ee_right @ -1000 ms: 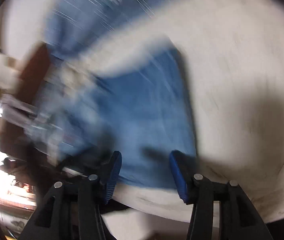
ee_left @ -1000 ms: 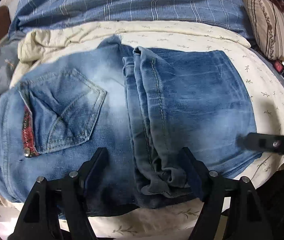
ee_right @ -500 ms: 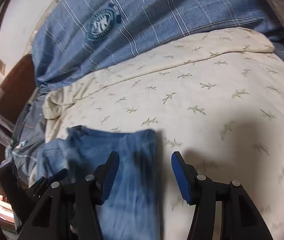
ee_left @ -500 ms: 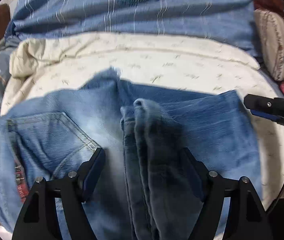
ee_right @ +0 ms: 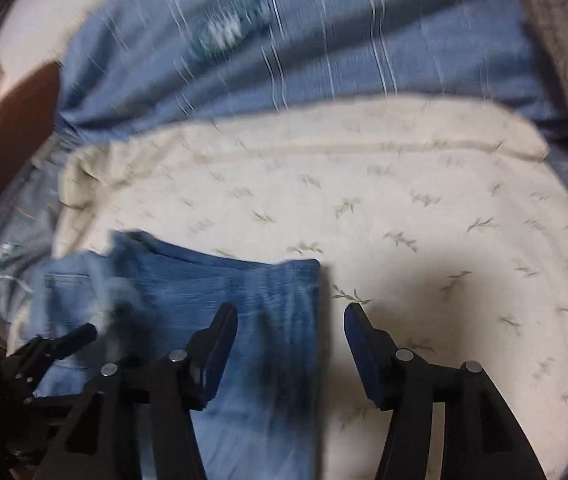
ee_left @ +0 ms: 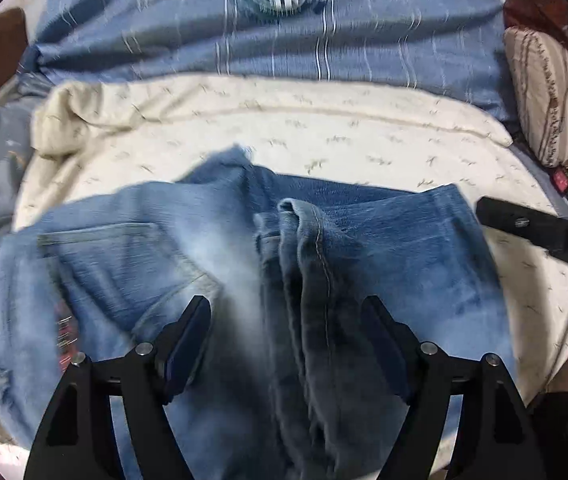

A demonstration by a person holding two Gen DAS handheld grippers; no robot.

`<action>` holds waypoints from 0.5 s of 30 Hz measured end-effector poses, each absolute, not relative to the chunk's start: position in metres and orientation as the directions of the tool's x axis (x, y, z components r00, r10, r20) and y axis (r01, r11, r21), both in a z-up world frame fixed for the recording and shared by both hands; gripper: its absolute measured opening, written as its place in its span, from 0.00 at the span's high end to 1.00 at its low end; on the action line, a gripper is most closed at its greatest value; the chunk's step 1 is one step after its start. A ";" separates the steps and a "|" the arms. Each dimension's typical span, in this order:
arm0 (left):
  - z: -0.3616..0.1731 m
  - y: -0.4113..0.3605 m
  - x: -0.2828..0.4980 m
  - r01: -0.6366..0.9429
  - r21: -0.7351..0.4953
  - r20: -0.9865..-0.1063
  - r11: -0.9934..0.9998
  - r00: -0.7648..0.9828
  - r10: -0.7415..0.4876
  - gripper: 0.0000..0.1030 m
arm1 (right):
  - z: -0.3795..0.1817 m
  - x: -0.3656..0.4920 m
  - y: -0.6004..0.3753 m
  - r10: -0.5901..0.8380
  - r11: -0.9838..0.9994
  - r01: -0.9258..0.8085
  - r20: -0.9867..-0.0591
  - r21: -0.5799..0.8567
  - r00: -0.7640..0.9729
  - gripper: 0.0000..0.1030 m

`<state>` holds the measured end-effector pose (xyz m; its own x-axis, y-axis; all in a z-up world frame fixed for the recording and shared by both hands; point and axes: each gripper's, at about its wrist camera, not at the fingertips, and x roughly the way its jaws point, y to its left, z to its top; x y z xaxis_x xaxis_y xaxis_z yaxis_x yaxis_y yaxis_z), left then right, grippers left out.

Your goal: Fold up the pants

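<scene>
Right gripper point(ee_right: 290, 316) hung above the bed with jaws apart, having just been opening; nothing between the pads, which touched no cloth. Folded blue jeans point(ee_right: 220, 292) lay below the left finger point(ee_right: 220, 336), their right edge falling between the two fingers. Cream leaf-print sheet point(ee_right: 424, 208) lay bare under the right finger point(ee_right: 360, 336). Left gripper point(ee_right: 64, 340) showed at lower left over the jeans, blurred. Blue striped bedding point(ee_right: 324, 40) lay beyond the sheet.

Faded denim pants point(ee_left: 212, 264) lie on matt, seemingly cotton leaf-print sheet point(ee_left: 364, 136).
</scene>
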<state>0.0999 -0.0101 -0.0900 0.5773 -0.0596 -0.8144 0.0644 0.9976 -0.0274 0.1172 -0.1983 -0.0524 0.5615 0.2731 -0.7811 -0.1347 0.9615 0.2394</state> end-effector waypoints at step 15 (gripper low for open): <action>-0.107 -0.005 0.063 0.052 -0.026 -0.844 0.998 0.534 -0.050 0.19 | -0.068 0.045 -0.189 0.495 0.867 -0.196 -0.750 0.458 0.439 0.46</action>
